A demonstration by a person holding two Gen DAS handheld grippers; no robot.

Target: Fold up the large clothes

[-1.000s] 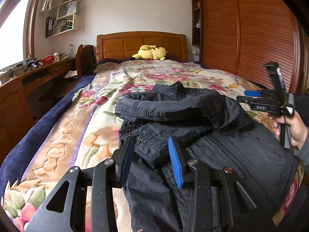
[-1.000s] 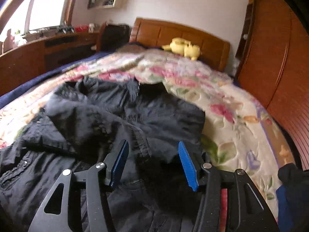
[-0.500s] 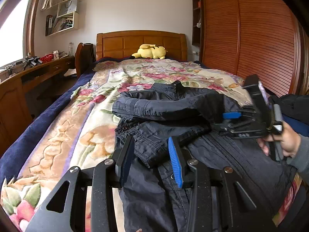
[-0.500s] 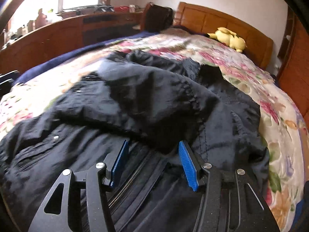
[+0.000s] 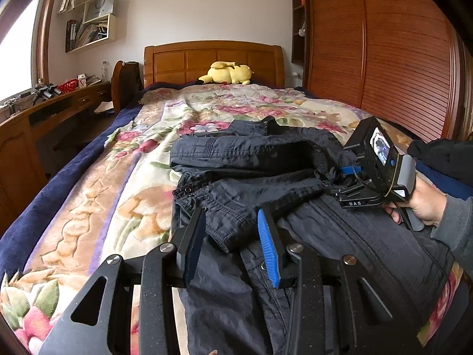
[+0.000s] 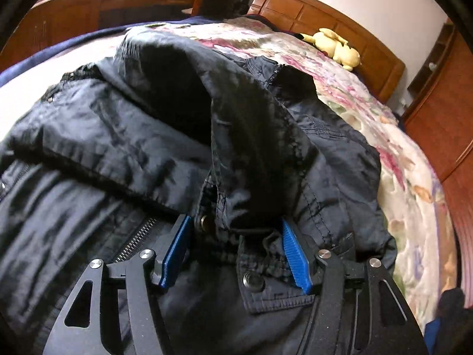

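Observation:
A dark jacket (image 5: 295, 207) lies spread on the floral blanket (image 5: 124, 195), one sleeve (image 5: 242, 151) folded across its chest. My left gripper (image 5: 232, 236) hovers open low over the near left part, a cuff (image 5: 224, 227) showing between its fingers. A hand holds my right gripper (image 5: 344, 177) down at the jacket's right side. In the right wrist view the right gripper (image 6: 235, 245) has its jaws opening, and a bunched fold (image 6: 251, 201) with a snap button sits between the blue pads (image 6: 295, 254), not clamped.
A yellow plush toy (image 5: 227, 74) rests by the wooden headboard (image 5: 212, 56). A slatted wooden wardrobe (image 5: 384, 59) lines the right side. A desk (image 5: 35, 112) and a chair (image 5: 124, 82) stand along the left. The bed's dark blue edge (image 5: 44, 195) runs down the left.
The right gripper has come down and forward onto the jacket's right side, rolling a little, and its jaws have widened around the bunched fold. The left gripper has stayed put.

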